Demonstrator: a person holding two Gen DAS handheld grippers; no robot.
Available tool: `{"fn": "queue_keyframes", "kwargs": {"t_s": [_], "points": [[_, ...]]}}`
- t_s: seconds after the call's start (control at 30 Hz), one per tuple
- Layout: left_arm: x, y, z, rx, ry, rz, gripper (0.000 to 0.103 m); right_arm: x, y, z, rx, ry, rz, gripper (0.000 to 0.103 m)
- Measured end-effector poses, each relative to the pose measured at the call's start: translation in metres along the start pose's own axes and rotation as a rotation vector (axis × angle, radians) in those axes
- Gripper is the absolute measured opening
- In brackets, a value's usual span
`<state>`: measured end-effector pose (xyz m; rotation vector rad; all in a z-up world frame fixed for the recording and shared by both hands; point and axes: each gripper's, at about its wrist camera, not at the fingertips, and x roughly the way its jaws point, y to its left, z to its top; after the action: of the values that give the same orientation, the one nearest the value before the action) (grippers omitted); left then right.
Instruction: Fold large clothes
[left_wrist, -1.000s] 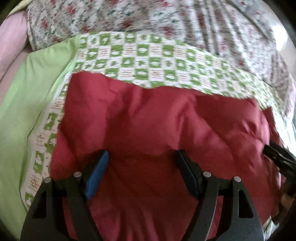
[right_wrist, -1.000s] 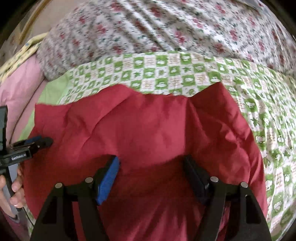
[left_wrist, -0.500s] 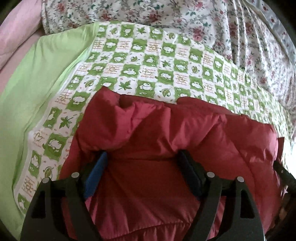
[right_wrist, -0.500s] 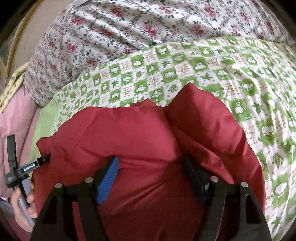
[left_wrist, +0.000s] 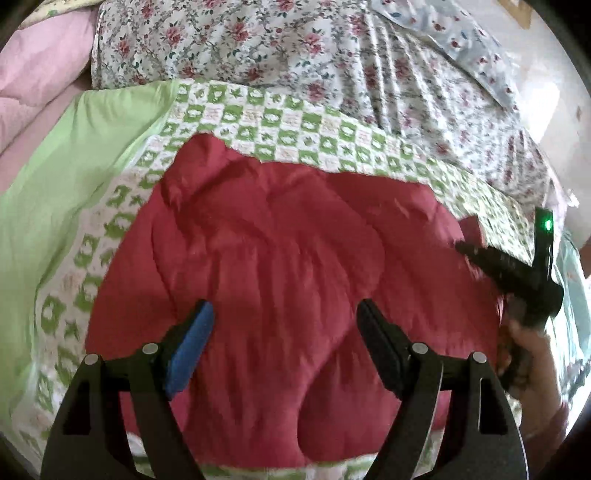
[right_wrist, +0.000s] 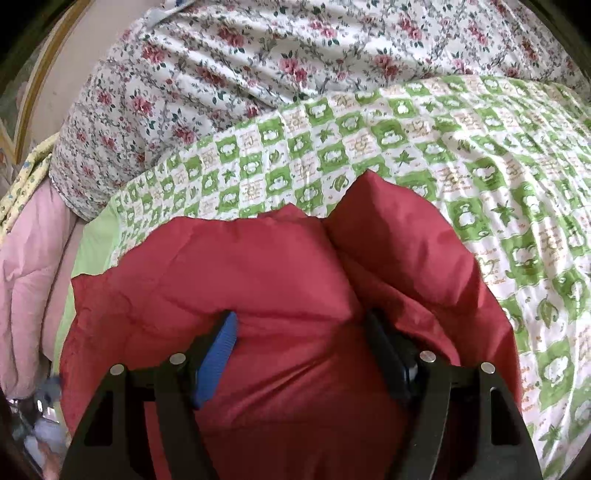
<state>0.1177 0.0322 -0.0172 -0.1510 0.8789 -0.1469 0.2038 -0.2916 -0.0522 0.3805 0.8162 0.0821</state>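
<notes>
Left wrist view: left gripper (left_wrist: 284, 325) jaws spread wide, red padded garment (left_wrist: 280, 258) bulging between and ahead of them; can't tell if they pinch it. Plain green sheet (left_wrist: 66, 177) off left of jaws, green-check quilt (left_wrist: 295, 125) beyond tips, floral bedding (left_wrist: 295, 48) further back. Right gripper (left_wrist: 476, 254) at garment's right edge, far right of jaws. Right wrist view: right gripper (right_wrist: 299, 332) jaws wide too, garment (right_wrist: 258, 266) puffed up between pads; grip unclear. Pink duvet (right_wrist: 26, 295) left of jaws, check quilt (right_wrist: 480, 155) ahead and right.
</notes>
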Motion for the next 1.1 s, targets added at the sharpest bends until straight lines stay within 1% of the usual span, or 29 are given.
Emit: {"fn": "queue_keyframes", "kwargs": {"t_s": [0.07, 0.1, 0.17, 0.23, 0.27, 0.33, 0.37, 0.43, 0.47, 0.5, 0.57, 0.63, 0.73, 0.8, 0.83, 1.0, 1.1], "points": [[0.007, 0.003, -0.007, 0.016, 0.034, 0.008, 0.08, -0.016, 0.006, -0.005, -0.015, -0.026, -0.022, 0.073], [0.011, 0.006, -0.008, 0.018, 0.043, 0.019, 0.08, -0.03, 0.012, -0.011, -0.026, -0.049, -0.028, 0.074], [0.012, 0.01, -0.011, 0.016, 0.042, 0.0, 0.08, -0.054, 0.022, -0.025, -0.048, -0.071, -0.002, 0.075], [0.012, 0.013, -0.013, 0.02, 0.039, -0.021, 0.08, -0.075, 0.035, -0.046, -0.082, -0.074, 0.004, 0.075], [0.012, 0.012, -0.014, 0.027, 0.041, -0.02, 0.081, -0.08, 0.04, -0.055, -0.101, -0.071, 0.003, 0.077], [0.016, 0.009, -0.016, 0.039, 0.04, -0.007, 0.081, -0.089, 0.053, -0.078, -0.154, -0.056, 0.004, 0.077], [0.018, 0.008, -0.017, 0.047, 0.04, 0.003, 0.081, -0.09, 0.058, -0.086, -0.182, -0.048, 0.002, 0.077], [0.024, 0.002, -0.019, 0.064, 0.04, 0.037, 0.083, -0.085, 0.066, -0.097, -0.24, -0.032, -0.061, 0.077], [0.025, -0.001, -0.02, 0.072, 0.04, 0.053, 0.083, -0.078, 0.066, -0.102, -0.265, -0.011, -0.11, 0.077], [0.024, -0.002, -0.02, 0.076, 0.039, 0.059, 0.083, -0.071, 0.063, -0.105, -0.272, 0.004, -0.138, 0.077], [0.018, -0.002, -0.02, 0.073, 0.042, 0.055, 0.083, -0.065, 0.053, -0.106, -0.245, 0.012, -0.136, 0.077], [0.006, 0.0, -0.022, 0.055, 0.039, 0.033, 0.082, -0.063, 0.043, -0.106, -0.215, 0.013, -0.118, 0.077], [-0.009, 0.003, -0.027, 0.041, 0.029, 0.018, 0.082, -0.062, 0.04, -0.107, -0.211, 0.005, -0.109, 0.077], [-0.008, 0.003, -0.032, 0.052, 0.043, 0.038, 0.083, -0.064, 0.041, -0.111, -0.213, -0.005, -0.111, 0.077], [-0.002, 0.002, -0.034, 0.064, 0.067, 0.059, 0.083, -0.064, 0.043, -0.111, -0.214, -0.008, -0.113, 0.077], [0.008, -0.004, -0.037, 0.094, 0.073, 0.11, 0.083, -0.068, 0.045, -0.115, -0.212, -0.013, -0.114, 0.077], [0.01, -0.006, -0.037, 0.115, 0.079, 0.13, 0.084, -0.08, 0.047, -0.118, -0.197, -0.037, -0.109, 0.077]]}}
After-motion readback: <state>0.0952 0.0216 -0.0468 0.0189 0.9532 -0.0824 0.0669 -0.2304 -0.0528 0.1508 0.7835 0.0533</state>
